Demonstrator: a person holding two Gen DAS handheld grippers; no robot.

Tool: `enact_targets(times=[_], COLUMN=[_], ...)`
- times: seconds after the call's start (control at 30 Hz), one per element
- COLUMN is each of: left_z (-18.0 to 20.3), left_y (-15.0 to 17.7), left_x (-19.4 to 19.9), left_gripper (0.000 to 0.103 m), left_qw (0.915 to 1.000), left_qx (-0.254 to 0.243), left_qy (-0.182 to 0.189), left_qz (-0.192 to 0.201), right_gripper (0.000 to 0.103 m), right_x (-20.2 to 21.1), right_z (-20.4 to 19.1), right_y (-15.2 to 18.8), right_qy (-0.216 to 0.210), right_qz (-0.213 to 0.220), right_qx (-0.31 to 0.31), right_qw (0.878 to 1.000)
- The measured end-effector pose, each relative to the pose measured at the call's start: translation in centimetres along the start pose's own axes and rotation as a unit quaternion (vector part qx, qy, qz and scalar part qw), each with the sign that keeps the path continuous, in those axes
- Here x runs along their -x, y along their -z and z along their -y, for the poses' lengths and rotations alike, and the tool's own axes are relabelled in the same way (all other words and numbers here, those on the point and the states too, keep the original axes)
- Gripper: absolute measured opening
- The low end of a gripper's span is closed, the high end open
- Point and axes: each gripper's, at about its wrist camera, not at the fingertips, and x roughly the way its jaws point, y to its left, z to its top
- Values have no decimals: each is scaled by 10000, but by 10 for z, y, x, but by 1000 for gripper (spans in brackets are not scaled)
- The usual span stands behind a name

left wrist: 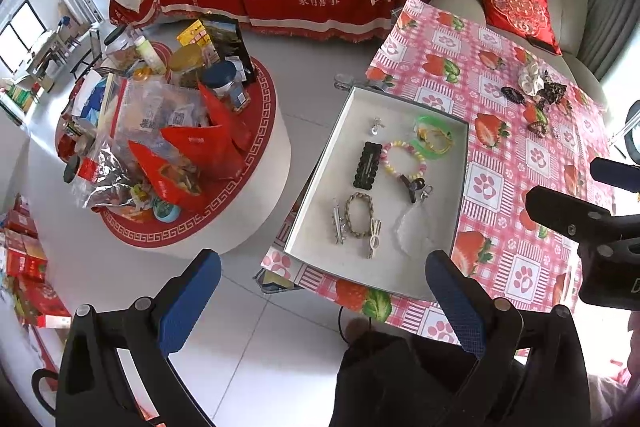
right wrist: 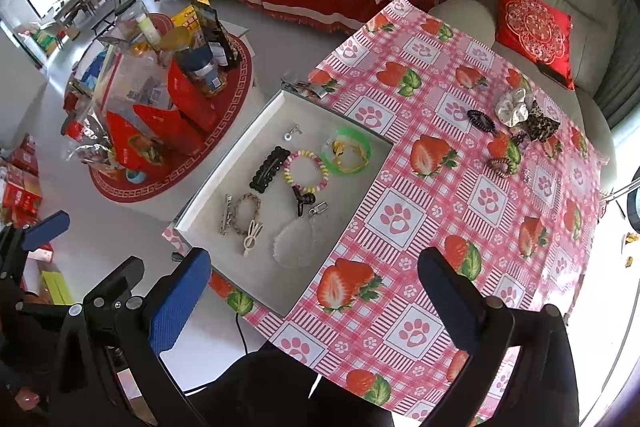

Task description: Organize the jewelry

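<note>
Both grippers hang above a counter (right wrist: 460, 163) draped in a pink strawberry-and-paw cloth, each with its jaws spread wide and nothing between them. The left gripper (left wrist: 324, 299) looks down over the counter's near edge at floor tiles; the right gripper (right wrist: 316, 295) looks down on open cloth at the tray's near corner.

A shallow grey tray (right wrist: 276, 291) sits at the counter's 9 o'clock edge, its near corner reaching the cloth's border. Inside it lie a black clip (right wrist: 269, 169), a beaded bracelet (right wrist: 306, 169), a green bangle (right wrist: 348, 149), a braided bracelet (right wrist: 247, 213), a cream rabbit clip (right wrist: 250, 237), a clear pendant (right wrist: 294, 241) and a small silver charm (right wrist: 291, 133), spaced apart, with bare tray floor at its 6 o'clock end.

Toward 2 o'clock, well apart from the tray, hair ties (right wrist: 482, 121) and scrunchies (right wrist: 514, 107) cluster near the counter's far edge. The wide stretch of cloth between is bare.

A round table (left wrist: 168, 155) heaped with packets stands at 10 o'clock, across a strip of open floor.
</note>
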Motion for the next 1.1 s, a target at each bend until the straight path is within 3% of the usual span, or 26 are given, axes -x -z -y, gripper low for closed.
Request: enact_targets(times=[1.1], left_z=[8], left_y=[1], left_x=[2], left_gripper=[103], left_qw=[10000], left_qx=[-95], left_qy=[-12], left_qz=[14], right_gripper=[103], right_x=[1], right_z=[3], right_y=[1], right_qy=[-21], right_qz=[8], right_qx=[4], right_qw=[10000])
